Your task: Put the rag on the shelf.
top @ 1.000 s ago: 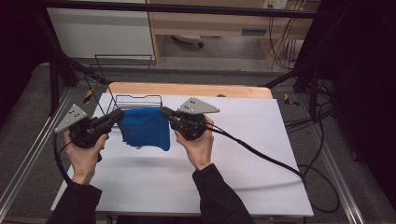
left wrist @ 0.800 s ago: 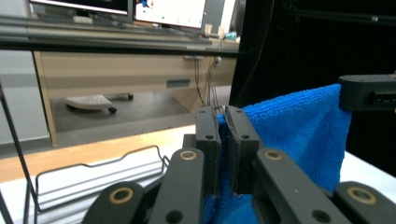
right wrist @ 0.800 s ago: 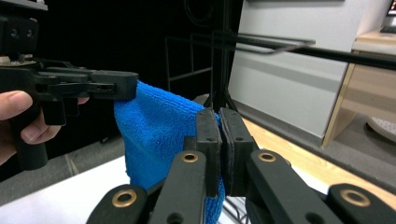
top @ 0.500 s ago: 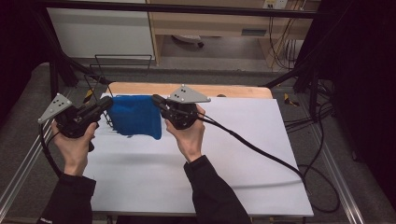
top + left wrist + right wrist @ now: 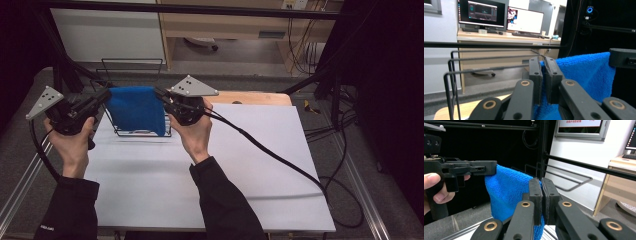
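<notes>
Both grippers carried the towel (image 5: 136, 107) up and back to the rack (image 5: 131, 64). Left gripper (image 5: 104, 95) and right gripper (image 5: 160, 93) each clamp a top corner; towel stretched left-right, parallel to rack bars just behind.

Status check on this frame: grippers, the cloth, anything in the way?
Left gripper and right gripper each shut on blue towel. Towel held up, stretched between them. Black wire rack directly behind it.

Both hands have carried the blue towel (image 5: 136, 109) up and toward the far left of the desk (image 5: 240, 165), so the left gripper (image 5: 102, 95) and right gripper (image 5: 161, 95) now hold it stretched over the black wire rack (image 5: 131, 65).
</notes>
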Tool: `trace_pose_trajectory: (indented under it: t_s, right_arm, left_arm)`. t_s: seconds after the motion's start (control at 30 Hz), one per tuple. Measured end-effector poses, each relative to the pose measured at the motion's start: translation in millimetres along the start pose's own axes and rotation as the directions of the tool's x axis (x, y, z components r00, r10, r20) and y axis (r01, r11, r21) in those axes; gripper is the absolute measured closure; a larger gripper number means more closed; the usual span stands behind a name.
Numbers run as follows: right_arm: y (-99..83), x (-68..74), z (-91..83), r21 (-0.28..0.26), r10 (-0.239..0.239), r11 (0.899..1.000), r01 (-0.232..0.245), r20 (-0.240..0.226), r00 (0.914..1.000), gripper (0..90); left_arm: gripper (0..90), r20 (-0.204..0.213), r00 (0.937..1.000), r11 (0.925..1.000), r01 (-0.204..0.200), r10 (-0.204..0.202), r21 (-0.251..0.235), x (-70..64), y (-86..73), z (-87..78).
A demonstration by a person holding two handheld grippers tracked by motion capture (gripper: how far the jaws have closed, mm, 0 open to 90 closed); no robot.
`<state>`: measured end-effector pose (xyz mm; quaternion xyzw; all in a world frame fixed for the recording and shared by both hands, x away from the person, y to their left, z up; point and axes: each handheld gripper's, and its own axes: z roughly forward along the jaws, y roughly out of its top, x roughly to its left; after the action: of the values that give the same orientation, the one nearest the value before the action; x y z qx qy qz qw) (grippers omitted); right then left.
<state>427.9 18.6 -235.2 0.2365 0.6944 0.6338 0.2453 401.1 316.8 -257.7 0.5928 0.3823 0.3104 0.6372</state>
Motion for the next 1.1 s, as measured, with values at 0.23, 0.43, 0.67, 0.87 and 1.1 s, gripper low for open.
trace_pose_trajectory:
  t_s: [0.23, 0.43, 0.67, 0.87, 1.1]
  right_arm:
    - [11.2, -0.4, 5.8, -0.028, -0.010, 1.000, 0.010, 0.007, 0.9999, 87.6]
    - [19.8, 1.2, 11.9, -0.045, -0.023, 0.999, 0.023, 0.011, 0.9997, 87.6]
    - [35.2, 1.5, 22.2, -0.059, -0.037, 0.998, 0.038, 0.020, 0.9991, 87.6]
    - [46.8, 0.7, 30.2, -0.064, -0.050, 0.997, 0.052, 0.028, 0.9984, 87.6]
    - [62.2, 1.6, 40.6, -0.075, -0.059, 0.995, 0.060, 0.027, 0.9979, 87.6]
  left_arm:
    - [85.1, -0.005, 1.0000, 0.9993, -0.006, 0.006, -0.036, 3.7, 13.6, 0.5]
    - [85.1, -0.015, 0.9999, 0.9984, -0.003, 0.002, -0.057, 9.7, 23.3, 1.0]
    - [85.1, -0.026, 0.9996, 0.9972, -0.009, 0.008, -0.074, 17.0, 37.5, 2.3]
    - [85.1, -0.036, 0.9993, 0.9967, -0.012, 0.009, -0.081, 22.7, 48.2, 5.4]
    - [85.2, -0.051, 0.9987, 0.9956, -0.012, 0.007, -0.092, 30.8, 63.4, 7.1]
